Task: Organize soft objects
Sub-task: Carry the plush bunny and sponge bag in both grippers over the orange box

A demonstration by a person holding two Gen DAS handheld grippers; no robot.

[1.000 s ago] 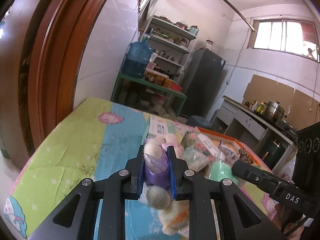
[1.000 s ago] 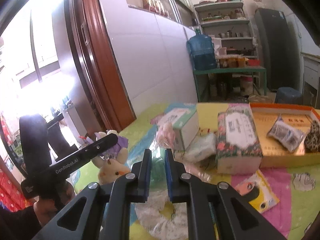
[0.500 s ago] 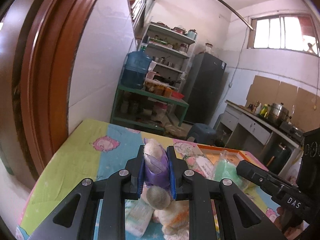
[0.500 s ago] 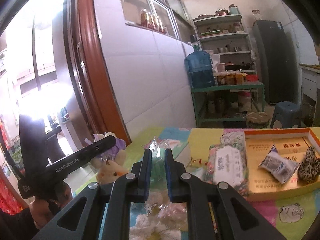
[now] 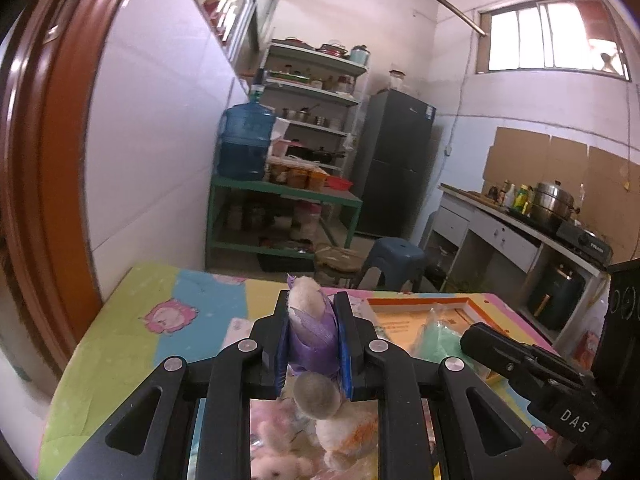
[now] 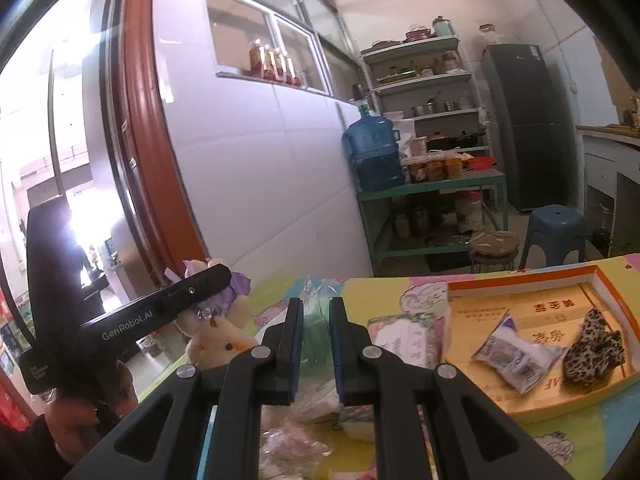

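The left gripper (image 5: 313, 336) is clamped on a plush toy (image 5: 316, 328) in a purple dress, held in the air above the table (image 5: 120, 344) (its cream body hangs below the fingers). The right gripper (image 6: 316, 336) pinches a green packet in clear wrap (image 6: 314, 320), also lifted off the table. Near the table's right edge sits an orange tray (image 6: 608, 284) holding a white sachet (image 6: 516, 356) and a leopard-print scrunchie (image 6: 594, 348). A tissue pack (image 6: 404, 336) lies just beside the tray's left wall.
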